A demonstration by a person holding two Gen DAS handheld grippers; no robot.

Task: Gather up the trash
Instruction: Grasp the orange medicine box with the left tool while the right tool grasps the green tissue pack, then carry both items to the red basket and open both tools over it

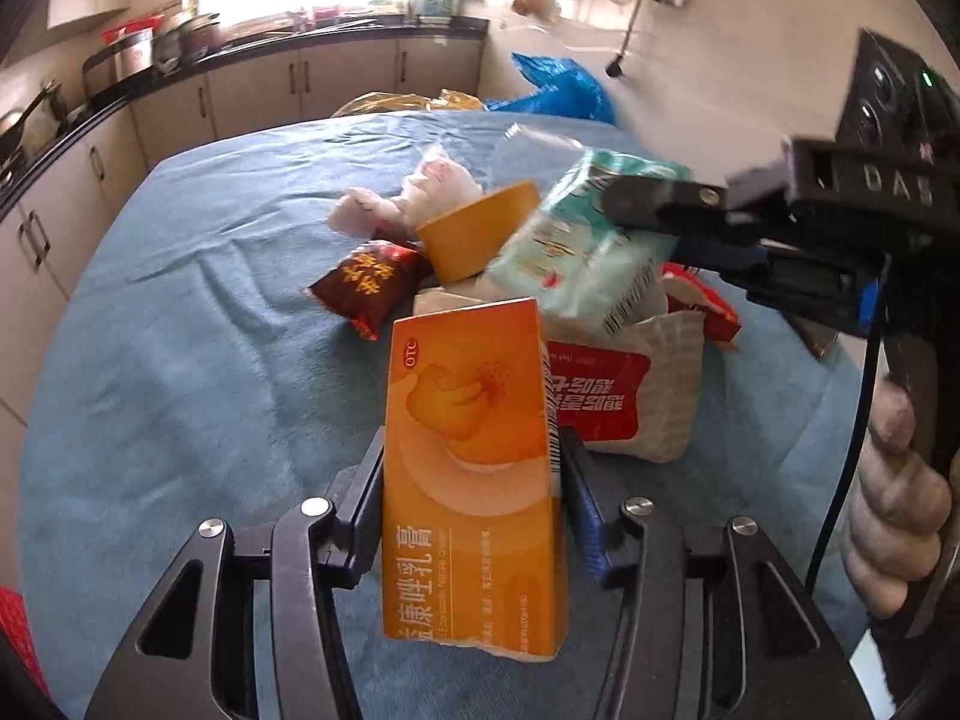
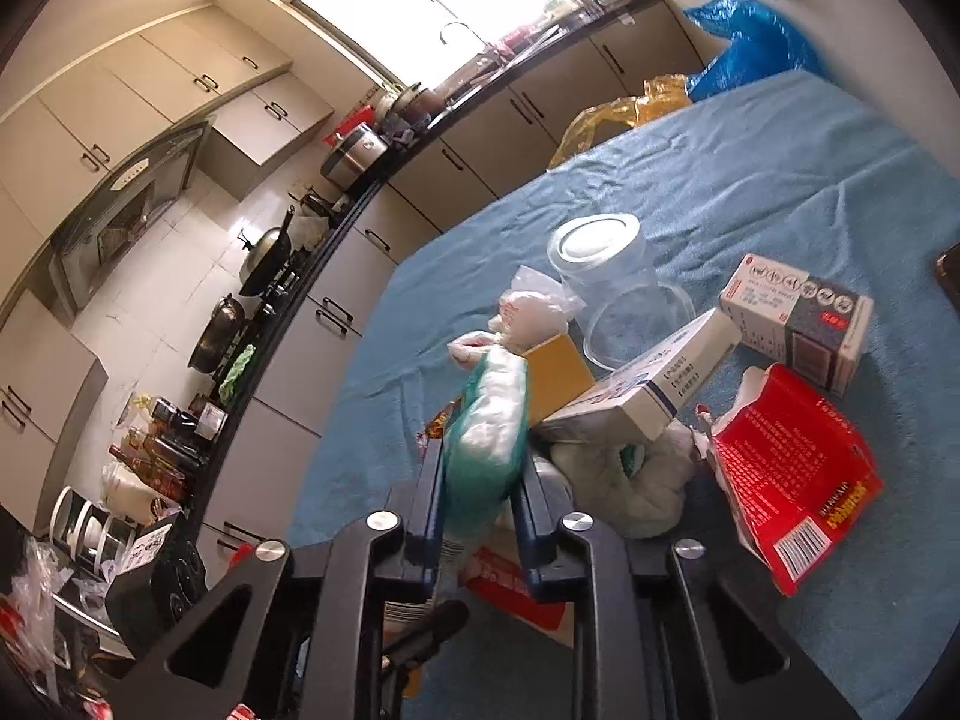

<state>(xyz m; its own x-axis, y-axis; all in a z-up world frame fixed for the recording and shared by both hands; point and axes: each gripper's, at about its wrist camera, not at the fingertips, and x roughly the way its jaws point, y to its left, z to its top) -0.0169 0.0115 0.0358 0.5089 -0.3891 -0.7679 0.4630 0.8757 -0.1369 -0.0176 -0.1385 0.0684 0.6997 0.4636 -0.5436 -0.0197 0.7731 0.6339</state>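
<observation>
My left gripper (image 1: 474,480) is shut on a tall orange medicine box (image 1: 474,420), held upright above the blue tablecloth (image 1: 180,360). In the left wrist view my right gripper (image 1: 651,228) comes in from the right, shut on a green-and-white soft packet (image 1: 576,252) above the trash pile. The right wrist view shows the same packet (image 2: 489,420) squeezed between the right gripper's (image 2: 480,480) fingers. Beneath lie a paper bag with a red label (image 1: 624,396), a dark red sachet (image 1: 366,285) and a small orange box (image 1: 480,231).
On the cloth sit a clear jar on its side (image 2: 612,288), a white-blue box (image 2: 648,384), a grey-white box (image 2: 798,318), a torn red packet (image 2: 792,474) and crumpled tissue (image 2: 624,480). Blue bag (image 2: 750,36) and yellow bag (image 2: 618,114) lie beyond the far edge. A kitchen counter (image 2: 336,228) runs left.
</observation>
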